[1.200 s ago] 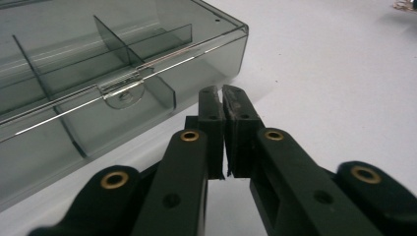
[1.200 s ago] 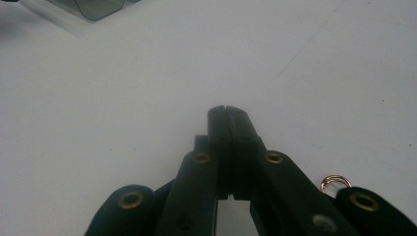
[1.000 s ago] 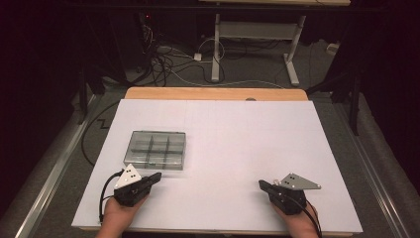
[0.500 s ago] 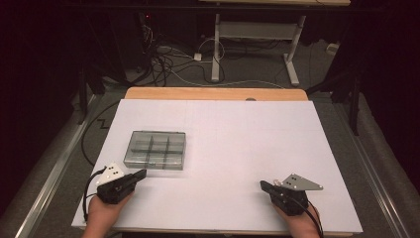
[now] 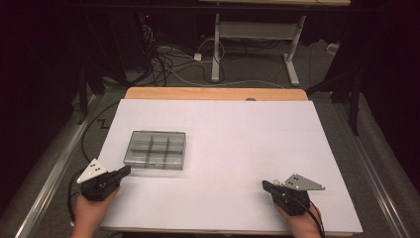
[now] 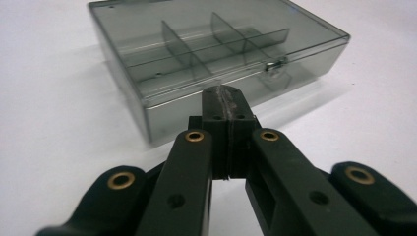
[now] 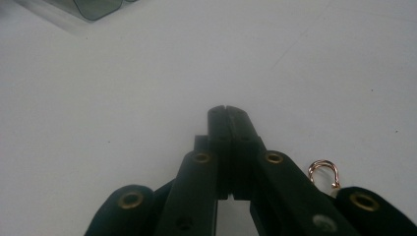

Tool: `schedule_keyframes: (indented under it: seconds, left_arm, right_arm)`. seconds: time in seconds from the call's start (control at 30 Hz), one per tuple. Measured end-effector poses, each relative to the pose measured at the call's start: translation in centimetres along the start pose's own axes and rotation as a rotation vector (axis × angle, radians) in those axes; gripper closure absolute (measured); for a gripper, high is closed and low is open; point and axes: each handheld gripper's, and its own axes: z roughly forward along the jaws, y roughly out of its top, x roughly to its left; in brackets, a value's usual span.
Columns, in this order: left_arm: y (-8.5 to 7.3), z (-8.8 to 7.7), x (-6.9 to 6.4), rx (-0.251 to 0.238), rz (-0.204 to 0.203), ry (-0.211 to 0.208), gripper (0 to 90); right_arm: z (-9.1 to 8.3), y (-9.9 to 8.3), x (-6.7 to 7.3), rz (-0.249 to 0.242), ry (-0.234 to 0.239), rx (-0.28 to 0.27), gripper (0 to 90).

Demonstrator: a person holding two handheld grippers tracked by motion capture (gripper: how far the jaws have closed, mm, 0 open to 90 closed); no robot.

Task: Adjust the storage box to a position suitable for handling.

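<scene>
Box just beyond closed jaws

- The left claw sits at the near left of the high view, held in the person's left hand, which comes in from the bottom edge.
- Its two black jaws are pressed together with nothing between them, and they point forward and to the right.
- A grey three-cornered plate tops it.
- The right claw sits at the near right, held in the right hand.
- Its jaws are also pressed together, empty, and they point to the left.
</scene>
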Motion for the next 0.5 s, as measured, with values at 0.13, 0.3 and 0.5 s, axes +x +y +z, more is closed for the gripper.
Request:
schedule_keyframes:
  seconds: [0.13,0.3,0.5]
  left_arm:
    - [-0.3,-0.2,0.9,-0.006,-0.026,0.030,87.9]
    - [-0.6,-0.5,1.9,-0.021,-0.068,0.048,87.8]
    - [0.2,-0.7,2.2,-0.036,-0.075,0.056,87.9]
  right_arm:
    - [0.0,0.0,0.0,-0.003,-0.001,0.000,90.0]
    - [-0.1,-0.1,0.0,-0.002,-0.004,-0.002,90.0]
    - [-0.3,0.1,0.2,-0.011,-0.004,-0.009,90.0]
